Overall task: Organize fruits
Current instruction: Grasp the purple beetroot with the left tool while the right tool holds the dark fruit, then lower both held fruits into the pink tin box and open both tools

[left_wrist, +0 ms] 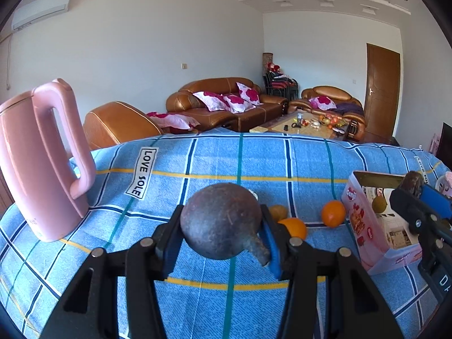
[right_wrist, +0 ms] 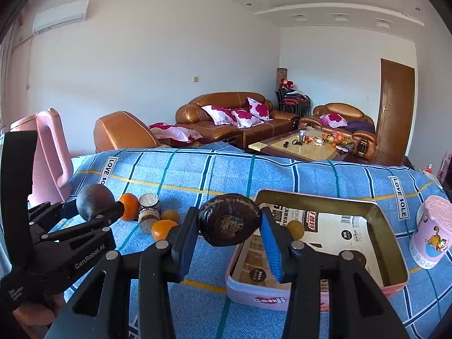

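Observation:
My left gripper (left_wrist: 221, 226) is shut on a dark round fruit with a stem (left_wrist: 220, 220), held above the blue checked cloth; it also shows in the right wrist view (right_wrist: 93, 203). My right gripper (right_wrist: 228, 226) is shut on another dark brown fruit (right_wrist: 228, 223), held at the left edge of the open pink box (right_wrist: 375, 214). A small yellow-green fruit (right_wrist: 295, 228) and a dark one (right_wrist: 357, 257) lie in the box. Two oranges (left_wrist: 333, 213) (left_wrist: 293, 227) and a small brown fruit (left_wrist: 278, 212) lie on the cloth.
A pink kettle (left_wrist: 39, 163) stands at the left. A pink cup (right_wrist: 432, 231) stands right of the box. Small jars (right_wrist: 148, 207) sit among the oranges. Brown sofas and a coffee table are beyond the table's far edge.

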`<state>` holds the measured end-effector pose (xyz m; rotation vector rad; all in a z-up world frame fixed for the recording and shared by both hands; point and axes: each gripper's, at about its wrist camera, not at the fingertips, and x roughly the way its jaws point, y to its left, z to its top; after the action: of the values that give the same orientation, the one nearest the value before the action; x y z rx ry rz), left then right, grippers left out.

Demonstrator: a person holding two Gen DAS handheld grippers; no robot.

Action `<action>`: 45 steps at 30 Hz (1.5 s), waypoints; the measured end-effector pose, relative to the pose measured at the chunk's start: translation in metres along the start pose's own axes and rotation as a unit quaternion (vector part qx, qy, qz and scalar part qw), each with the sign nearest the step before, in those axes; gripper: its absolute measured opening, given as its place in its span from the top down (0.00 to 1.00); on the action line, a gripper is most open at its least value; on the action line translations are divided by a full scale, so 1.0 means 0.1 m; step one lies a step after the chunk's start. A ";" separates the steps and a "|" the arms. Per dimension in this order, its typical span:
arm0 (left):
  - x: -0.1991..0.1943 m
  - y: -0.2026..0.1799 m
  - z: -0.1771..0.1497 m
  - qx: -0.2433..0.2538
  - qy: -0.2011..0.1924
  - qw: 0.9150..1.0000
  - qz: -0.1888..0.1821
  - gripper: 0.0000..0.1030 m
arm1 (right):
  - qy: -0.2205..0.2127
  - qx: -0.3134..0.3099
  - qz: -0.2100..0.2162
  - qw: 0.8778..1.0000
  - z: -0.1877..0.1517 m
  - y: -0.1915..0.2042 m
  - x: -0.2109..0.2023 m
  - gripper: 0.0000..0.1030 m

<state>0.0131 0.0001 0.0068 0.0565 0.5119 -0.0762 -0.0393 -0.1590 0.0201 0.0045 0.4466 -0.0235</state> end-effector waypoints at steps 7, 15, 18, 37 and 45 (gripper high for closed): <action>-0.05 -0.06 -0.01 -0.001 -0.016 1.000 0.022 0.50 | -0.012 0.002 0.004 1.000 0.03 -0.07 -0.08 0.56; -0.10 -0.21 -0.04 0.001 -0.020 1.000 0.022 0.50 | -0.014 0.010 0.000 1.000 0.03 -0.26 -0.10 0.56; -0.11 -0.32 -0.05 0.001 -0.017 1.000 0.017 0.50 | -0.016 0.011 -0.007 1.000 0.03 -0.36 -0.12 0.56; -0.19 -0.94 -0.04 0.021 -0.022 0.999 -0.039 0.50 | -0.024 0.058 -0.075 0.995 0.06 -1.31 -0.20 0.56; -0.21 -1.40 0.01 0.050 -0.025 0.995 -0.087 0.49 | -0.023 0.087 -0.102 0.991 0.07 -1.74 -0.24 0.56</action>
<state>-0.0168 -0.1380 0.0126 0.1068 0.4624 -0.2735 -0.0623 -0.3329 0.0367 0.1296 0.3963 -0.2627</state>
